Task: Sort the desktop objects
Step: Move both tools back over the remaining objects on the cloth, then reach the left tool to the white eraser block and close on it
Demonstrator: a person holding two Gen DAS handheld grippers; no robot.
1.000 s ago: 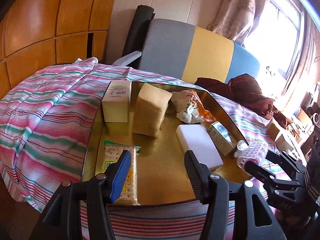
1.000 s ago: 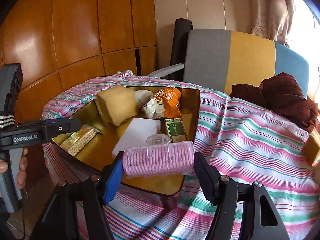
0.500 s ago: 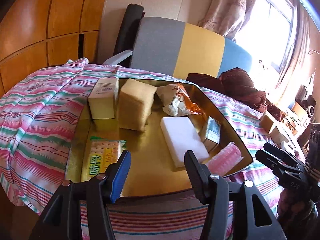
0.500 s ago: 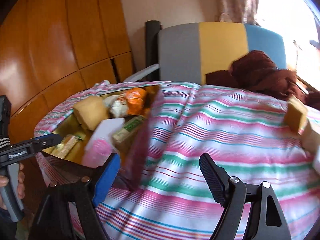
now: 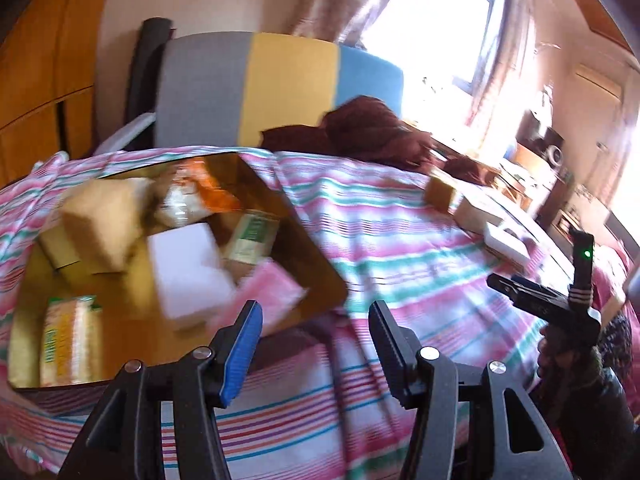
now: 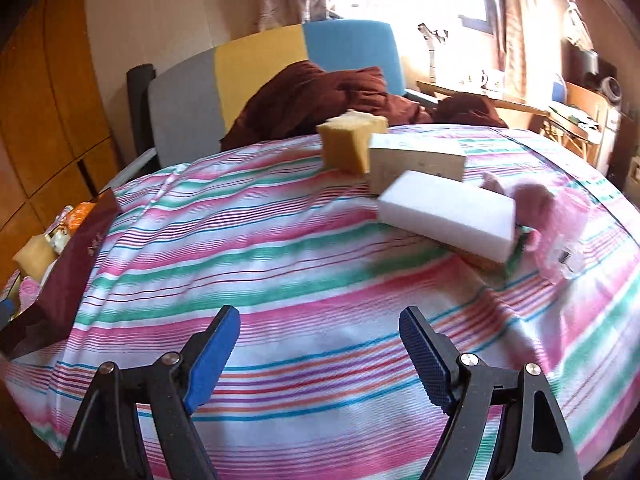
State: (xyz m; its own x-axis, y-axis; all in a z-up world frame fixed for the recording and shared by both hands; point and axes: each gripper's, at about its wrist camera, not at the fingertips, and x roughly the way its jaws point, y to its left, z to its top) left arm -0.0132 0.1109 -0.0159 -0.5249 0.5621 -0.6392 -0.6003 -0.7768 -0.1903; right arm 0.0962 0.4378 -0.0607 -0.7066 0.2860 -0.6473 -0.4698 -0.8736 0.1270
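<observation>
Both grippers are empty with their jaws spread wide. The right gripper (image 6: 320, 354) hangs above the striped cloth (image 6: 280, 248) that covers the surface, facing a loose pile of things not yet sorted: a white foam block (image 6: 446, 214) nearest, a pale box (image 6: 416, 160) touching it from behind, a yellow sponge (image 6: 350, 142) beyond the box, and a blurred pink item (image 6: 548, 216) at the block's right end, too smeared to name. The gold tray (image 5: 304, 248) sits well apart from that pile, at the cloth's left edge, and already holds a sponge, a white block, snack packets and a pink curler (image 5: 268, 288). The left gripper (image 5: 316, 340) hovers just off the tray's near corner.

The step in hand looks like fetching the next piece. The foam block is the natural pick: approach it across its narrow width, keep the jaws wide until they straddle it, then close gently, since foam squashes. It rests on something thin and overlaps the pink item, so lift straight up to avoid dragging its neighbours.
</observation>
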